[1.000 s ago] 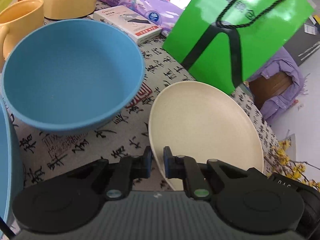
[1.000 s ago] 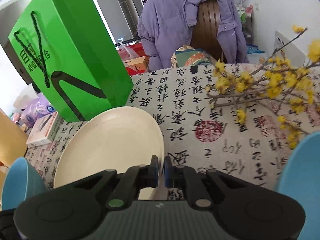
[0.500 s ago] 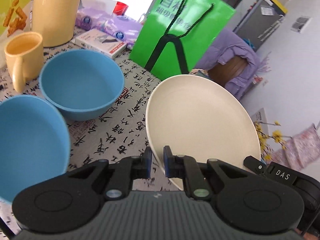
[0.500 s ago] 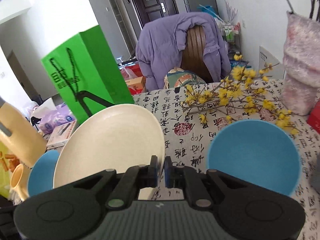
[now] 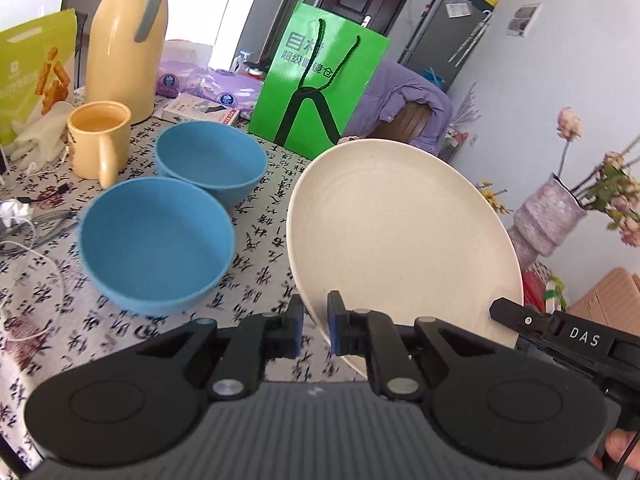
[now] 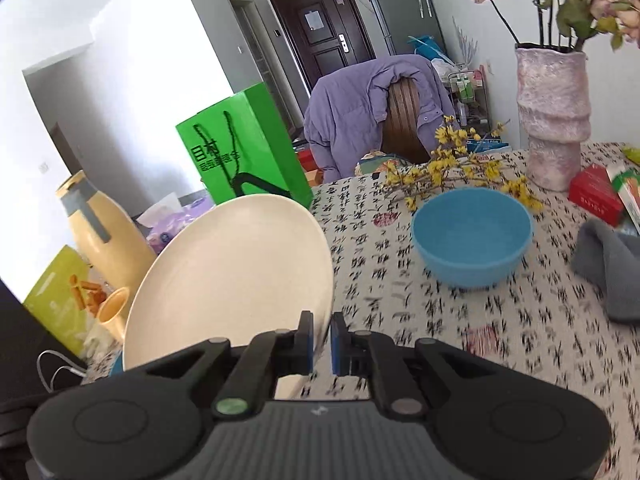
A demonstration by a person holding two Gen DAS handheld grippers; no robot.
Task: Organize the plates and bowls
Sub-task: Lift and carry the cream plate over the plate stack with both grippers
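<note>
Cream plate (image 5: 400,236) clamped between both grippers, airborne

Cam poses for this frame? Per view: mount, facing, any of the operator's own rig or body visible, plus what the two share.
Left wrist: sits on the left gripper, looks along its fingers over two blue bowls toward the green bag; own fingers and the right gripper's "DAS" body show.
Right wrist: sits on the right gripper, faces the chair with the purple jacket, a third blue bowl to the right; own fingers show.
Shared: the cream plate, pinched at opposite rim edges; green bag, yellow thermos.
</note>
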